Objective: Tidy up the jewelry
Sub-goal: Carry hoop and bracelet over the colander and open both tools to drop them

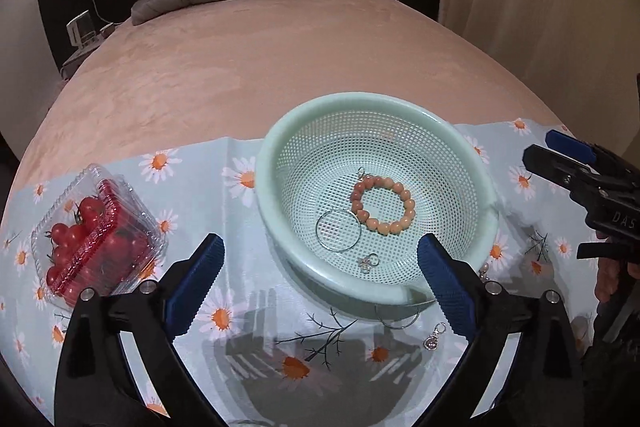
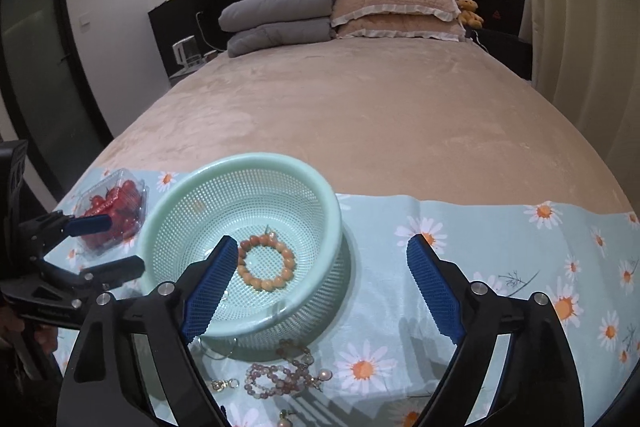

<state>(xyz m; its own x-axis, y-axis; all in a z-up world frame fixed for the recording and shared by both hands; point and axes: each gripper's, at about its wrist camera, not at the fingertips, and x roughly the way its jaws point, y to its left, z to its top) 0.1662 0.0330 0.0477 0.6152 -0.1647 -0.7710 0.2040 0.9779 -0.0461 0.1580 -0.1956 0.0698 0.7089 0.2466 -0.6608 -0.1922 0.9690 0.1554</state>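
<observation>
A pale green mesh basket [image 1: 460,163] [image 2: 320,203] stands on a daisy-print cloth on the bed. It holds an orange bead bracelet [image 1: 383,204] [image 2: 267,263], a thin silver hoop [image 1: 338,230] and a small silver charm [image 1: 369,262]. Outside it, in front, lie another silver hoop [image 1: 398,319], a small pendant [image 1: 434,337], and pink bead bracelets [image 2: 280,379] with earrings [image 2: 224,385]. My left gripper [image 1: 320,279] is open and empty, hovering before the basket. My right gripper [image 2: 320,287] is open and empty above the basket's near right rim.
A clear plastic box of cherry tomatoes [image 1: 96,235] [image 2: 114,207] sits on the cloth [image 1: 240,307] left of the basket. The pink bedspread [image 2: 360,115] stretches behind, with grey and pink pillows [image 2: 340,11] at the headboard. A curtain [image 2: 580,27] hangs at right.
</observation>
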